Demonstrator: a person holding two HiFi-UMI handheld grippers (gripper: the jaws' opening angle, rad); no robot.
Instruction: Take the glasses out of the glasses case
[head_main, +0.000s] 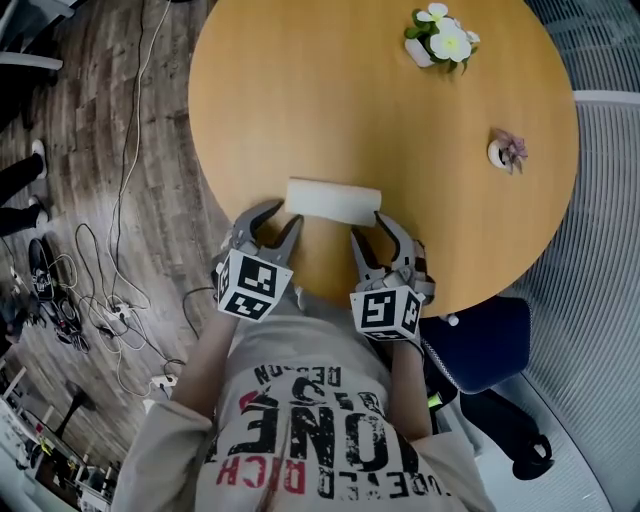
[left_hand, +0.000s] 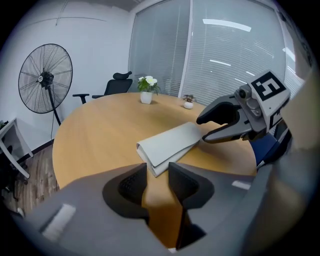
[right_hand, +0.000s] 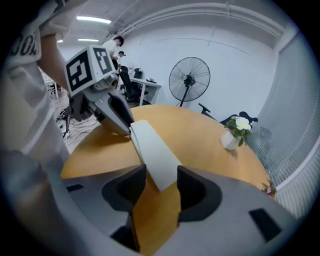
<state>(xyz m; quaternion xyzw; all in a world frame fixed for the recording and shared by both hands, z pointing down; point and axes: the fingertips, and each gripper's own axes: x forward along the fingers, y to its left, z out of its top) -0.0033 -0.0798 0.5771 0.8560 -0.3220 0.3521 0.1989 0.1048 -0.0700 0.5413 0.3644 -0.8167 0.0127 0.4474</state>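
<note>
Left gripper (head_main: 282, 215) and right gripper (head_main: 372, 228), jaws wide, empty, sit at either end of closed glasses case (head_main: 333, 201) near table (head_main: 330, 90) edge. Flap side unclear, possibly upward. Risk: uneven pinch skids case off edge.

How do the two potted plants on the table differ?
The white-flowered, leafy plant in a white pot is bigger than the pinkish plant in a tiny white pot. The white-flowered plant stands at the far edge; the pinkish plant nearer, by the right edge. Both stand upright.
</note>
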